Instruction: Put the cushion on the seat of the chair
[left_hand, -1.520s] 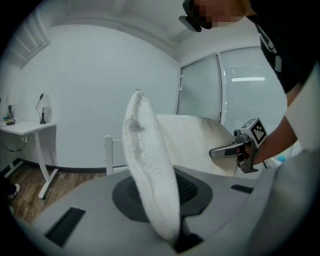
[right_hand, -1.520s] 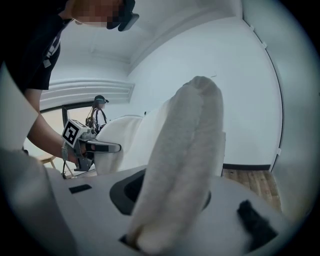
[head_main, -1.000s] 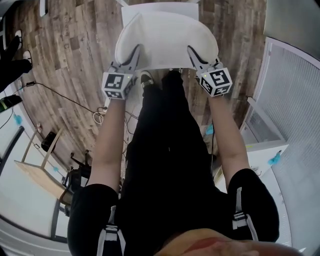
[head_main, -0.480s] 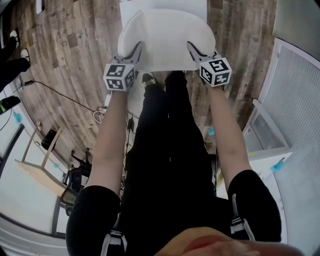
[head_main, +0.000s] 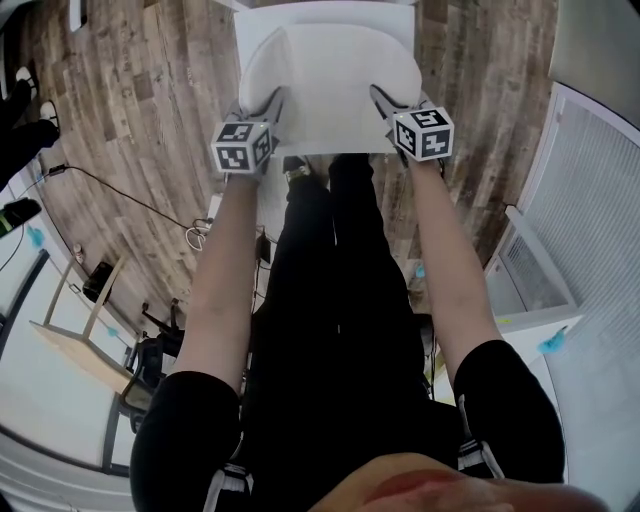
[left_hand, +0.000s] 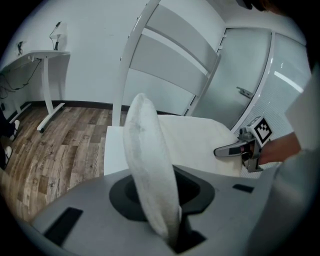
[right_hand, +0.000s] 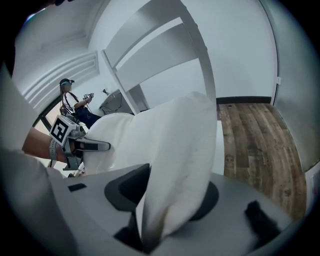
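Wood-plank floor (head_main: 130, 90), bearing one white chair; its seat (head_main: 246, 22) lies directly under both grippers, and its slatted back (left_hand: 170, 55) rises beyond their jaws. Item: cushion (head_main: 330, 80), white, padded, spanning from one gripper across to the other and reaching ahead of both. Change noted: against the earlier head views the cushion is lower and now lies within the seat's outline, with only the seat's far corners showing past it; both grippers have come down with it. Left gripper (head_main: 272, 102): jaws have just been opening a little, with the near-left edge of the cushion still pinched thin between them. Right gripper (head_main: 383, 98): jaws have just been opening further than the left's, with a thick fold of the near-right edge still caught between them; hold judged slackening. Meaning for task: placement judged all but complete; release and drawing clear of both edges remain. Pose: both forearms reach forward and down, roughly parallel, one on each side of the person's legs; grippers tilted downward, jaws pointing toward the chair back.
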